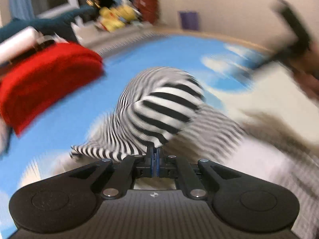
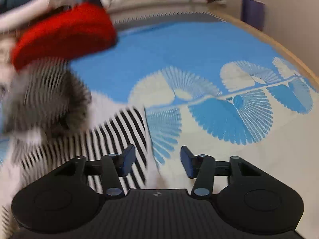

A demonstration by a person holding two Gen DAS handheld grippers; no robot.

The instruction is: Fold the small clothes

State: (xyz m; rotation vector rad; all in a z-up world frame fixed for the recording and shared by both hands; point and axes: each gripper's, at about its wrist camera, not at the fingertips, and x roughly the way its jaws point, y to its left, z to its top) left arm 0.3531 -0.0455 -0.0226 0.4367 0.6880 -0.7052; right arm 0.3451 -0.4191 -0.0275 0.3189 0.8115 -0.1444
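Pinched between the closed jaws of the left gripper [image 1: 155,149] is a corner of the black-and-white striped fabric garment [image 1: 159,107], which rises from the pads in a rounded fold and trails down to the left onto the bed. Its outer parts are smeared by motion blur. From the right wrist view the same garment [image 2: 123,139] lies left of the right gripper [image 2: 157,159], whose jaws stand partly apart with nothing between them; its left finger [image 2: 127,159] shows in front of the striped cloth, though whether it touches I cannot tell. Under the garment spreads a blue and cream bedspread with a fan-shaped leaf pattern [image 2: 199,63]. Farther left sits a folded red knit cloth [image 1: 45,79]. Beyond the bed, yellow plush toys [image 1: 115,18] lie against the wall.
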